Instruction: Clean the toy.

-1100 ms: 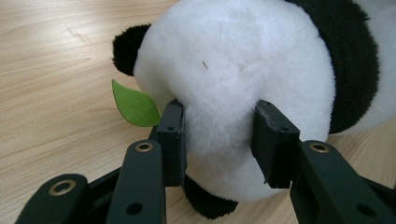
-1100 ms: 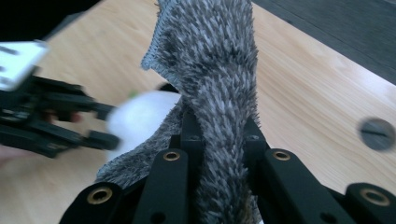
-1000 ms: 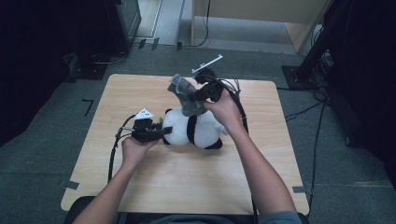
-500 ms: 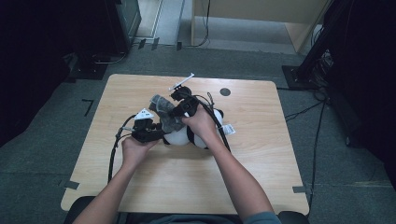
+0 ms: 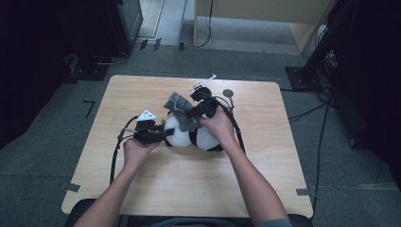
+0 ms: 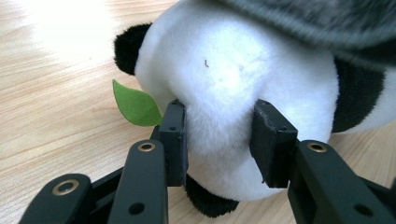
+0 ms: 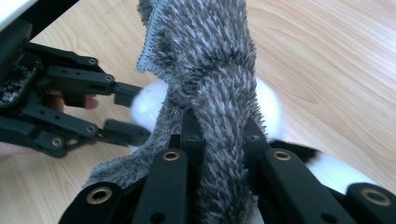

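Observation:
A black-and-white panda plush [image 5: 198, 138] lies on the wooden table [image 5: 265, 156] near its middle. My left gripper [image 5: 165, 134] reaches in from the left and is shut on it. In the left gripper view the pads [image 6: 273, 140] pinch a white bulge of the panda [image 6: 224, 79], beside a green felt leaf [image 6: 135, 105]. My right gripper [image 5: 190, 116] is shut on a grey fuzzy cloth [image 5: 178, 109] held over the panda's left end. In the right gripper view the cloth [image 7: 210, 70] rises between the jaws, with the left gripper [image 7: 119, 114] and white plush [image 7: 147, 105] behind it.
A small dark disc [image 5: 228, 93] lies on the table beyond the right hand. Black cables [image 5: 116, 151] trail from both grippers across the tabletop. Dark equipment [image 5: 118, 23] and a stand [image 5: 307, 71] are on the floor past the far edge.
My right gripper has come down with the grey cloth, which now drapes onto the panda. The left gripper has kept its grip and place.

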`<state>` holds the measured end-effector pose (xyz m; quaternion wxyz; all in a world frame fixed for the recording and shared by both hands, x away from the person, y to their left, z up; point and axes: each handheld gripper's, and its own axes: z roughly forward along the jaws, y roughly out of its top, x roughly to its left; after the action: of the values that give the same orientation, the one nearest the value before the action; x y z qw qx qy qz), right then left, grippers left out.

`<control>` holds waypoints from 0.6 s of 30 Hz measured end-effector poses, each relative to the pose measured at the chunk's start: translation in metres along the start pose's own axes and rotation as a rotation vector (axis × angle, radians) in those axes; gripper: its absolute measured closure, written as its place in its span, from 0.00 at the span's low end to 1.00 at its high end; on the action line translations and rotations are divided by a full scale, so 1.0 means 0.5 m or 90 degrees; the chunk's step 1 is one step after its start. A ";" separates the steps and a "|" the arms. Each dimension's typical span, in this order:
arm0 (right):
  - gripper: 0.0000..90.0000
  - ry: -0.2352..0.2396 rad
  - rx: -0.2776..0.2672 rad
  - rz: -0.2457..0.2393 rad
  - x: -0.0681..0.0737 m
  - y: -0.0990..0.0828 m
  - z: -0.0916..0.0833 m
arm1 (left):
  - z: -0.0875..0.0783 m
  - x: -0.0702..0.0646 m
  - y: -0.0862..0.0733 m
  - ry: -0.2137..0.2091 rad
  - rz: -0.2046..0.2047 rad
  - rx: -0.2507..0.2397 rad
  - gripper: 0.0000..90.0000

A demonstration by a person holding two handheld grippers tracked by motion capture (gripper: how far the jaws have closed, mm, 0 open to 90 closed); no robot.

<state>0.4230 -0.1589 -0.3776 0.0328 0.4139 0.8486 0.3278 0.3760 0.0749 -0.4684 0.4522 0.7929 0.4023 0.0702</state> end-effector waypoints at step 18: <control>0.87 -0.032 -0.041 0.062 -0.097 -0.074 -0.115 | 0.001 -0.001 -0.001 -0.002 0.004 -0.004 0.68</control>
<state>0.4107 -0.2408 -0.3644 0.0513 0.4613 0.8155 0.3457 0.3758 0.0746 -0.4689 0.4552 0.7927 0.3991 0.0715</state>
